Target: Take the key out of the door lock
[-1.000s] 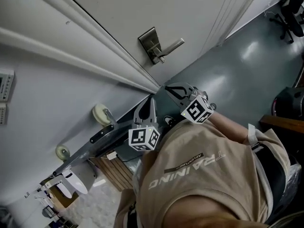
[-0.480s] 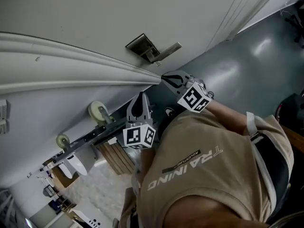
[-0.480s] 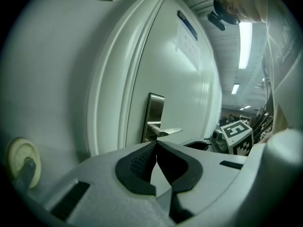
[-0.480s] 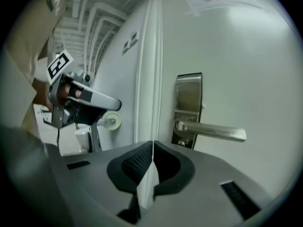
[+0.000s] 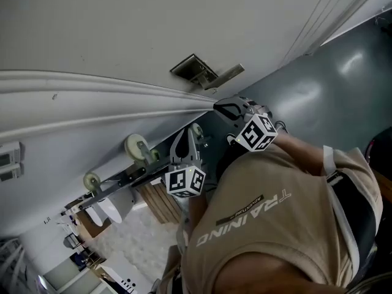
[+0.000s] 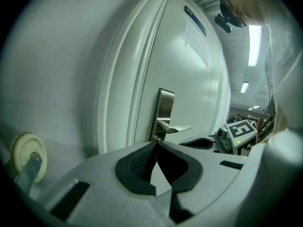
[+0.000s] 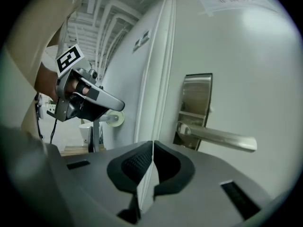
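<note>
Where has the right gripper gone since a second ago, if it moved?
Yes, the right gripper has edged closer to the silver metal lever door handle.
</note>
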